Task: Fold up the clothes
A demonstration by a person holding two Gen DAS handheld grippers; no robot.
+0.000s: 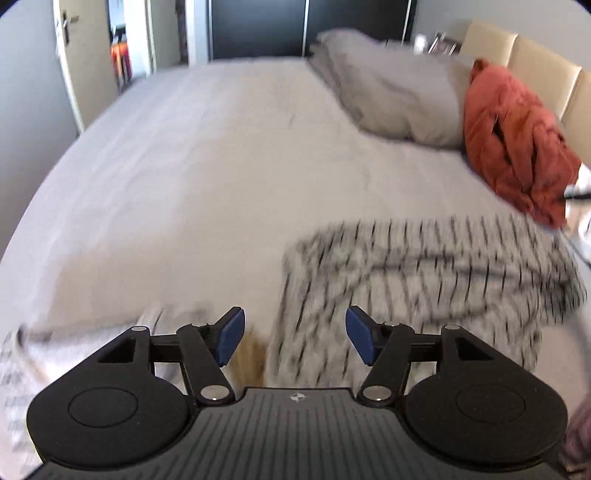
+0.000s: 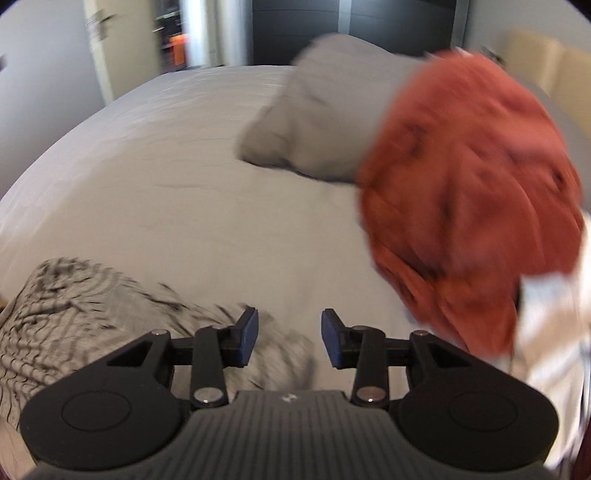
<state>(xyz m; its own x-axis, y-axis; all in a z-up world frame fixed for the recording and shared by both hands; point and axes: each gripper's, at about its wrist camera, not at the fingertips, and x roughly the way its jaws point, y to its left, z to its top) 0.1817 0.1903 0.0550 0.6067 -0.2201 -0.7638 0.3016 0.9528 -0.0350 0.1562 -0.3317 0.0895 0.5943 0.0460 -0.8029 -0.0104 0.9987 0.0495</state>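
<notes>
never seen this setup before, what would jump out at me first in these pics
The rust-orange garment grabs the eye first: a crumpled heap on the right of the bed, against the grey pillow. Next is the black-and-white striped top, lying rumpled on the near part of the grey bed sheet. In front, both the left tongs and the right tongs stand open with nothing between their blue pads.

A wide bed in a pale grey sheet (image 1: pixel 192 177) fills the room ahead. Grey pillows (image 1: pixel 391 92) lie far right against a cream padded headboard (image 1: pixel 532 62). Beyond stands a dark wardrobe front (image 1: pixel 258 26), and far left a white door (image 1: pixel 70 55) stands open between light grey walls (image 1: pixel 26 92).
</notes>
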